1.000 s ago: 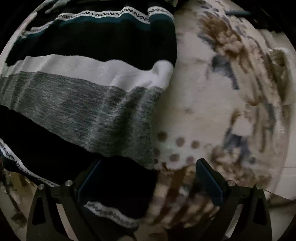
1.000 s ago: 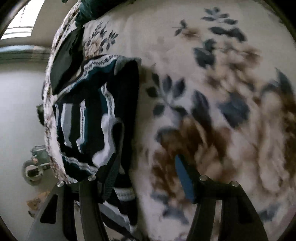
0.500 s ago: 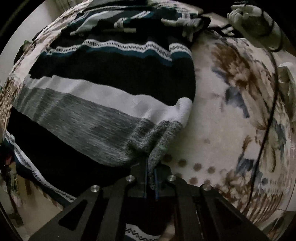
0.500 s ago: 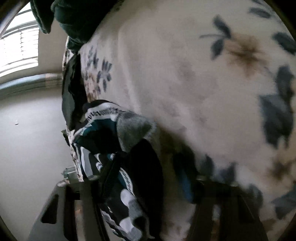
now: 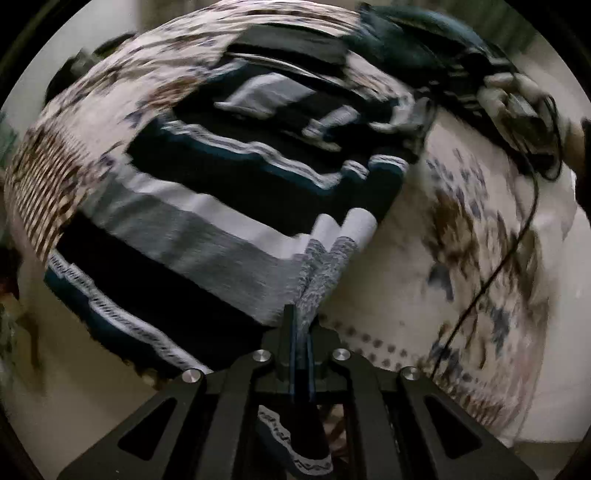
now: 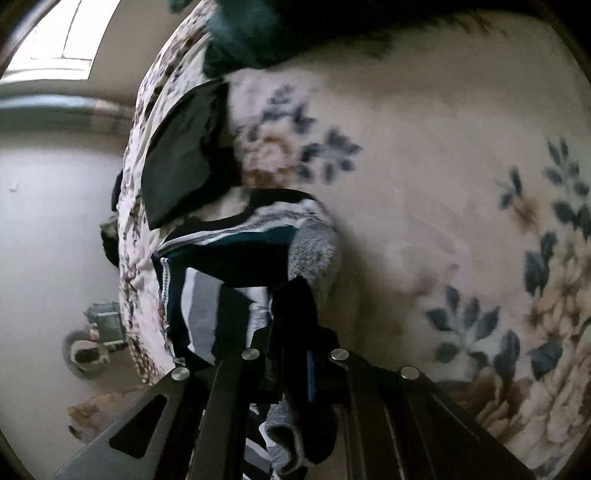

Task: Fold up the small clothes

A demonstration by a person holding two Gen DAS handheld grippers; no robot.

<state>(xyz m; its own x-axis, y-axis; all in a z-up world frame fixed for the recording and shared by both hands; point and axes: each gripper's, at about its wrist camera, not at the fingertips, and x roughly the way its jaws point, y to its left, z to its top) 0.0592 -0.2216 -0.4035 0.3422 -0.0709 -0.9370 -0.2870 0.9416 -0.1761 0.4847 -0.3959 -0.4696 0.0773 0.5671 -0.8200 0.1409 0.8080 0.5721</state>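
A striped knit sweater [image 5: 221,229] in black, white, grey and teal lies on a floral blanket [image 5: 461,240]. My left gripper [image 5: 301,332] is shut on the sweater's grey edge, which bunches up between the fingers. In the right wrist view the same sweater [image 6: 236,266] hangs crumpled at the bed's left side, and my right gripper [image 6: 291,354] is shut on a dark fold of it. Cloth hangs below both grippers. The other hand-held gripper [image 5: 517,107] shows at the far right of the left wrist view.
A dark teal garment [image 6: 258,33] lies at the far end of the floral blanket [image 6: 443,166]. A flat black cloth [image 6: 181,155] lies near the bed's left edge. A black cable [image 5: 517,240] runs across the blanket. Floor and small items [image 6: 88,350] lie beyond the bed edge.
Both grippers were open a second ago; the left closed on the grey edge, then the right closed on a dark fold. Both views have pulled back and the sweater is lifted.
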